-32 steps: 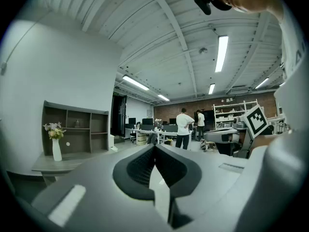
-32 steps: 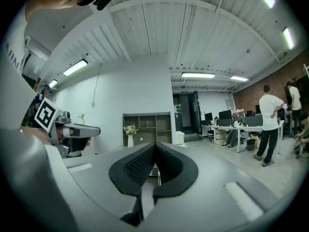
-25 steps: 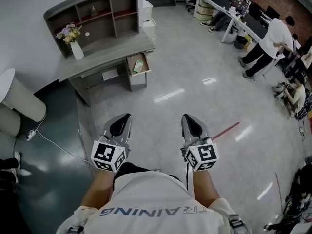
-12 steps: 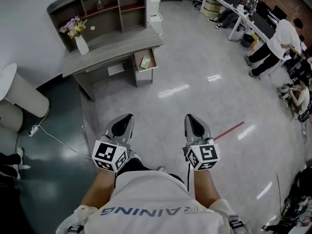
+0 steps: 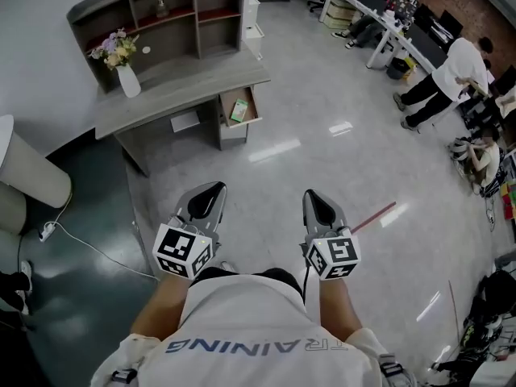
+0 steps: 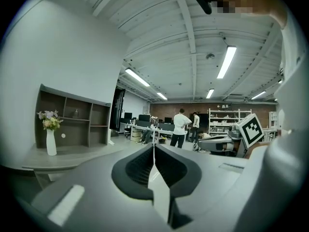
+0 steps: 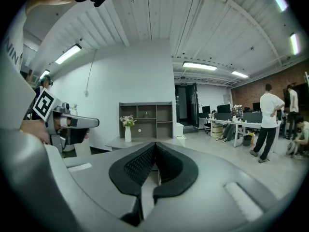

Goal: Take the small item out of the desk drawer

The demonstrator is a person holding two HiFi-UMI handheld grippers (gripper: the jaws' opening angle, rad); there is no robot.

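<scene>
Pale, glossy floor (image 5: pixel 306 135) filled most of the head view of an open office. At the far left a grey bench (image 5: pixel 173 97) stood by the white wall. A shelf unit (image 5: pixel 173 10) rose behind it, and a white vase (image 5: pixel 128 81) of flowers stood on its left part.

A drawer (image 5: pixel 239 107) at the right end of the bench was pulled out toward the near side. The small green item (image 5: pixel 239 112) lay inside it, with nothing touching it.

Both grippers were held side by side close to the person's body, pointing toward the far side and well apart from the bench. The left gripper (image 5: pixel 211 190) had its jaws pressed together along their length, with nothing between them. The right gripper (image 5: pixel 312 196) was the same, jaws fully closed and empty.

A thin white cable (image 5: pixel 89 244) trailed over the darker floor at the near left. A short red line (image 5: pixel 373 215) marked the floor just right of the right gripper. At the far right a person (image 5: pixel 455 63) in a white shirt stood beside a row of desks.
</scene>
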